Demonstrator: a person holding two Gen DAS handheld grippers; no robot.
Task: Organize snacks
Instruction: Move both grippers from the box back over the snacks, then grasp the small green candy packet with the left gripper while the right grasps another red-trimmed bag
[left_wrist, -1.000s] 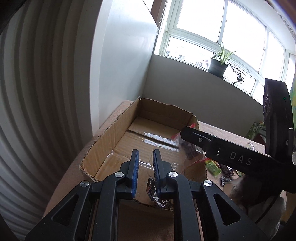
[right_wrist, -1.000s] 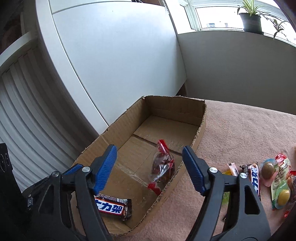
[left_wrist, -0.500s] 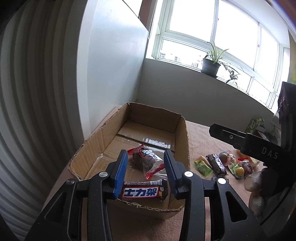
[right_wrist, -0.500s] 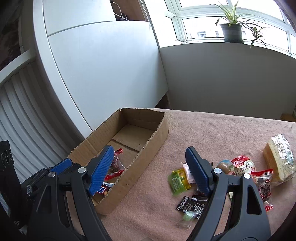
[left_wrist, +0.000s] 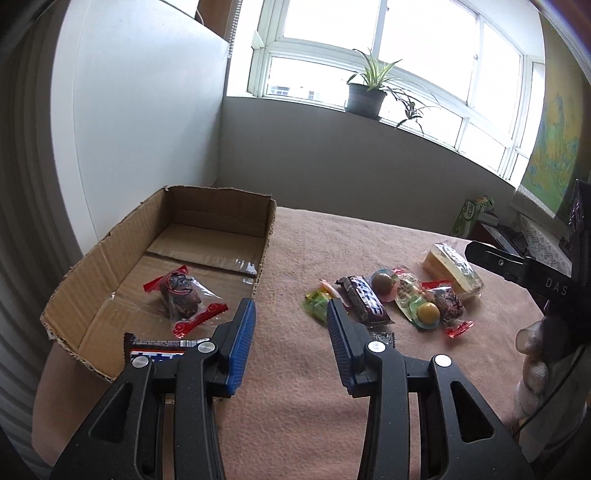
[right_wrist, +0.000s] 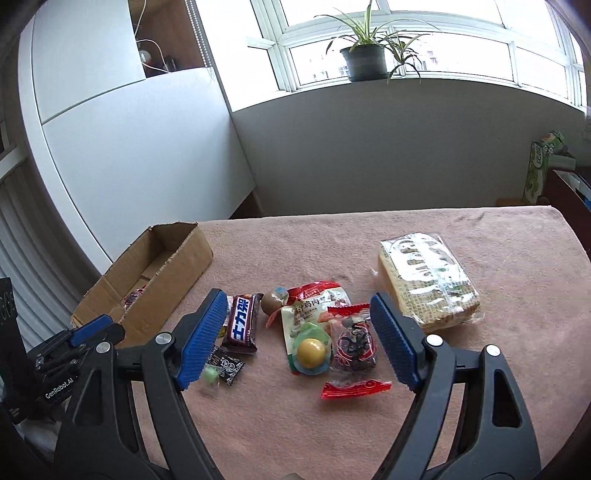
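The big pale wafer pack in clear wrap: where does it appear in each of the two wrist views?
Left wrist view: the wafer pack lies at the right, on the pink cloth, beyond the snack pile.
Right wrist view: the wafer pack lies right of centre, just beyond the right gripper's right finger.
Shared landmark: the potted plant on the windowsill.

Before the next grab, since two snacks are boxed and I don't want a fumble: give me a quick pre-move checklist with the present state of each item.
1. Left gripper empty, jaws apart: ok.
2. Right gripper empty, jaws wide: ok.
3. Cardboard box has free floor: ok.
4. Snacks lie apart for a clean single pick: not ok; the yellow ball candy lies on the white-and-red pouch and touches the red date packet.
5. Wafer pack fits the jaws: cannot tell.
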